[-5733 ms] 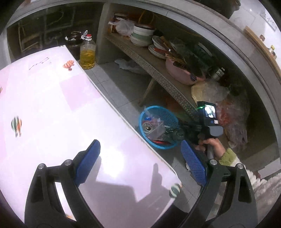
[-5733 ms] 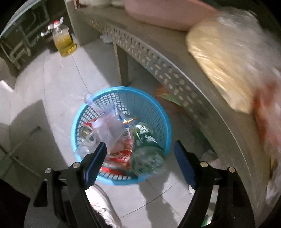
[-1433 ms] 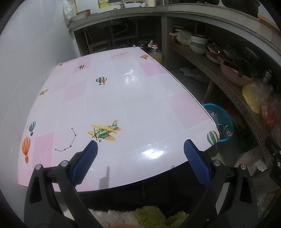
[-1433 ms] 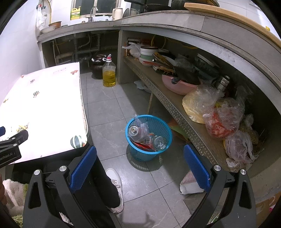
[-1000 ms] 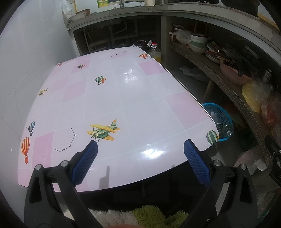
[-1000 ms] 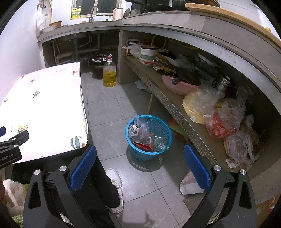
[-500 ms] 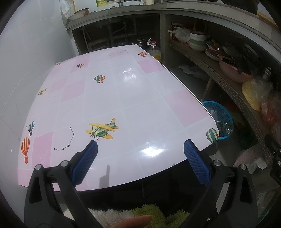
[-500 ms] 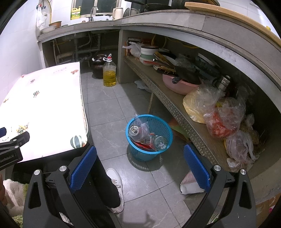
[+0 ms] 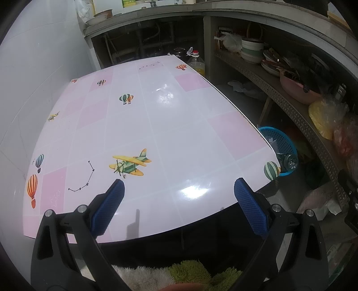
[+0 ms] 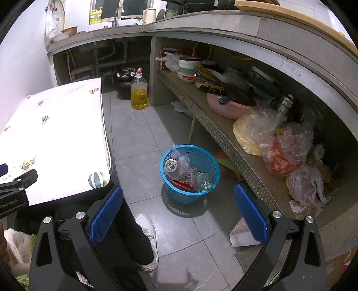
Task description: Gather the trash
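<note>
**Both tongs empty, trash already in the basket**

The left gripper (image 9: pixel 177 207) hangs spread and empty over the near edge of the table (image 9: pixel 156 116), whose top shows no trash. The right gripper (image 10: pixel 177 212) is likewise released, holding nothing. The blue basket (image 10: pixel 210 161) stands on the floor off the table's near right corner, heaped to its rim; another drop could spill a can or tip it.

A home kitchen: sink tap (image 10: pixel 118 11) on the counter, stacked bowls (image 10: pixel 189 63) shelved below, oil bottle (image 10: pixel 139 91) on the floor.
</note>
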{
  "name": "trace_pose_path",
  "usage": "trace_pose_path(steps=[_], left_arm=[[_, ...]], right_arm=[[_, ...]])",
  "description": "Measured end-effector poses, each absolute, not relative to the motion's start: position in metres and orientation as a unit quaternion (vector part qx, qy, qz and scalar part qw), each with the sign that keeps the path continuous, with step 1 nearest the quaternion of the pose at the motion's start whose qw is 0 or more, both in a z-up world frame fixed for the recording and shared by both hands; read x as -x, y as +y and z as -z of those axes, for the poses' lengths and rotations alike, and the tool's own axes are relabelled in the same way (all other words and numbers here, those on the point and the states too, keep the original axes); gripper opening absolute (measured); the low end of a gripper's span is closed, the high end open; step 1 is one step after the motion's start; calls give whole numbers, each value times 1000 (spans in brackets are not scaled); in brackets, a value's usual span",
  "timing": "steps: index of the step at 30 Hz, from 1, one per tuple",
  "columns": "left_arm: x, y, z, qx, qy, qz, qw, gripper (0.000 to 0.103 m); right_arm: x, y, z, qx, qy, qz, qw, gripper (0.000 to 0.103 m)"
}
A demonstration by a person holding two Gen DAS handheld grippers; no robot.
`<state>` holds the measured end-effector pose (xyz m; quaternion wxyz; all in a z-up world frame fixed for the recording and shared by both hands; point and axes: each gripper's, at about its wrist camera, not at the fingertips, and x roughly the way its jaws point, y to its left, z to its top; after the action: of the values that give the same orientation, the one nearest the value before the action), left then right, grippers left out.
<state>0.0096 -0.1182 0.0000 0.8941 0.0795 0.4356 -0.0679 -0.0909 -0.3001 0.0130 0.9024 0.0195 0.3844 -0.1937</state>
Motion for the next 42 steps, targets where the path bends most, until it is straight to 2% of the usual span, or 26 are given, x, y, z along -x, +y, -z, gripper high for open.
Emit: trace_pose_path(steps=[42], left_arm=[[-12,-110,3,-76,441,67,892,94]], right_arm=[[92,-304,-12,-20,386,192,902,96]])
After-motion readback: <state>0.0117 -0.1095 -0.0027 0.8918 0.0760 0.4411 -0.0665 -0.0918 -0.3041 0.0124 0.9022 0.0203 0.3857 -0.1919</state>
